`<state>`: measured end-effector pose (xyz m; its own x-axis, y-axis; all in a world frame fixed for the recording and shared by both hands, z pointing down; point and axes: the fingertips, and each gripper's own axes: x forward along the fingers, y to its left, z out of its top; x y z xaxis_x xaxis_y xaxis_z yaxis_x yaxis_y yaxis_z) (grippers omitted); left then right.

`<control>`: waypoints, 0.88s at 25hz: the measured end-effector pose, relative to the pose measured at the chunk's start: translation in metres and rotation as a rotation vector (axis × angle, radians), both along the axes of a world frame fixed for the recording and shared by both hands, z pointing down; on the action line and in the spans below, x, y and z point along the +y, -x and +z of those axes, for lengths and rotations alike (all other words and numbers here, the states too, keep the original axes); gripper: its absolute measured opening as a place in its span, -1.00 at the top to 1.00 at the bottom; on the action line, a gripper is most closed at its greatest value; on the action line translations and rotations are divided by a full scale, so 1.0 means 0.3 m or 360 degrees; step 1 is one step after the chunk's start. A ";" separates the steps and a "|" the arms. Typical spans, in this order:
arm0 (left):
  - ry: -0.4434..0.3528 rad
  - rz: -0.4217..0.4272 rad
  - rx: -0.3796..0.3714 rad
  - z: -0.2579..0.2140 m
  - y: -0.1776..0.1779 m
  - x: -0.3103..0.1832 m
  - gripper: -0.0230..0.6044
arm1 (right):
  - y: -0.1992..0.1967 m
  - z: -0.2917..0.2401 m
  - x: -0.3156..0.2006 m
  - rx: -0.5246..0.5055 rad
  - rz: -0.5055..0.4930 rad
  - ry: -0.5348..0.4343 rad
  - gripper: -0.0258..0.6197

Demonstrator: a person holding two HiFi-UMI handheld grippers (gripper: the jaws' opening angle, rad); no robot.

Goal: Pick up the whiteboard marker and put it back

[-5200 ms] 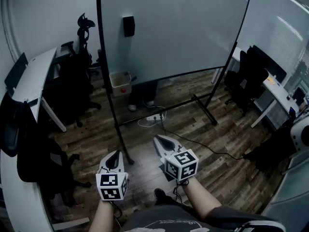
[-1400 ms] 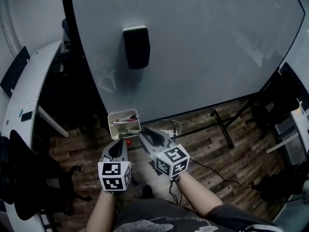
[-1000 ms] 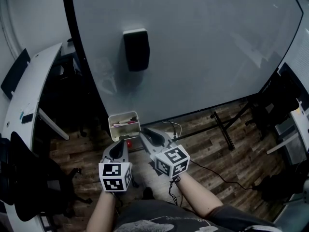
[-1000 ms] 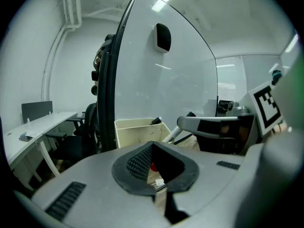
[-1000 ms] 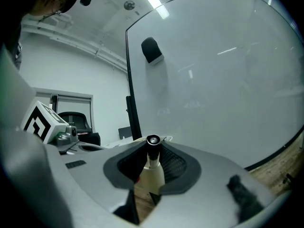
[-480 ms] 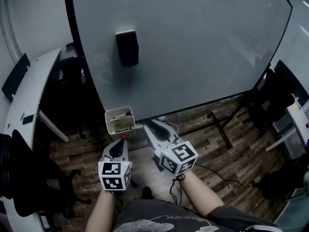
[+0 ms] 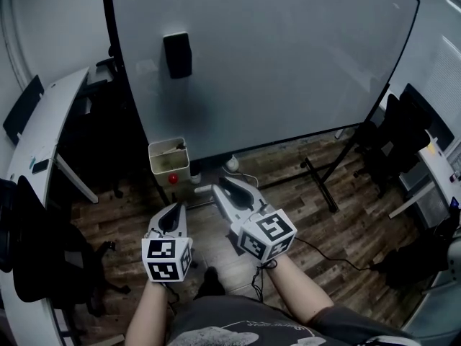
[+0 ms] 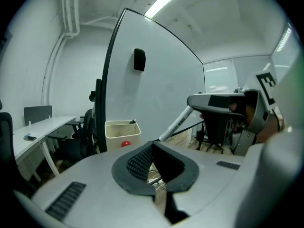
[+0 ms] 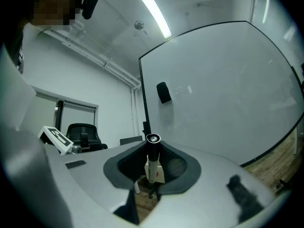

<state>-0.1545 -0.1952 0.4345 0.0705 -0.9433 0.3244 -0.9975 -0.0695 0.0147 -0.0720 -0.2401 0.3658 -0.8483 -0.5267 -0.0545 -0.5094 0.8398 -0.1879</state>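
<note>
My right gripper [image 7: 220, 191] is shut on a whiteboard marker [image 7: 204, 189], whose white barrel sticks out to the left over the wooden floor. In the right gripper view the marker [image 9: 152, 161] stands clamped between the pads, its black end facing the camera. The cream marker box [image 7: 168, 158] hangs at the whiteboard's [image 7: 288, 56] lower left corner, a little ahead of both grippers, with a red knob [image 7: 173, 178] below it. My left gripper [image 7: 175, 210] hovers shut with nothing in it. Its own view shows the marker [image 8: 176, 123] and the box [image 8: 122, 128] ahead.
A black eraser [image 7: 177, 55] sticks to the board. A white desk [image 7: 47, 125] and dark office chairs [image 7: 43, 258] stand at the left. The board's stand foot [image 7: 318, 184] and more chairs [image 7: 396, 132] are at the right. Cables [image 7: 245, 179] lie on the floor.
My right gripper was at the marker box and has drawn back with the marker in it. The view has pulled away from the board, so the box sits farther off.
</note>
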 end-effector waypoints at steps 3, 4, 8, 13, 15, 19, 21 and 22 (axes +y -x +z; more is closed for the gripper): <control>0.0000 0.0003 0.0005 0.005 -0.042 0.068 0.88 | -0.039 0.024 0.082 0.0026 -0.0011 0.0011 0.65; 0.0000 0.0002 0.0007 0.007 -0.055 0.089 0.88 | -0.051 0.030 0.107 0.0034 -0.0015 0.0014 0.65; 0.0003 0.0000 0.0015 0.013 -0.105 0.177 0.88 | -0.097 0.053 0.204 0.0064 -0.0032 0.0031 0.65; 0.0013 -0.0024 0.0030 0.018 -0.135 0.281 0.88 | -0.137 0.086 0.306 0.0084 -0.0051 0.0066 0.65; 0.0014 -0.0031 0.0026 0.020 -0.142 0.316 0.88 | -0.152 0.103 0.336 0.0089 -0.0054 0.0081 0.65; 0.0001 -0.0057 0.0032 0.011 -0.147 0.369 0.88 | -0.175 0.124 0.384 0.0095 -0.0059 0.0103 0.65; -0.0004 -0.0078 0.0040 0.008 -0.148 0.388 0.89 | -0.185 0.132 0.405 0.0104 -0.0068 0.0105 0.65; -0.0005 -0.0086 0.0038 0.007 -0.149 0.398 0.89 | -0.188 0.136 0.415 0.0108 -0.0072 0.0107 0.65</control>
<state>-0.1099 -0.0759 0.4368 0.0271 -0.9469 0.3205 -0.9991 -0.0154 0.0388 -0.0156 -0.1155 0.4067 -0.8718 -0.4884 0.0383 -0.4847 0.8488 -0.2112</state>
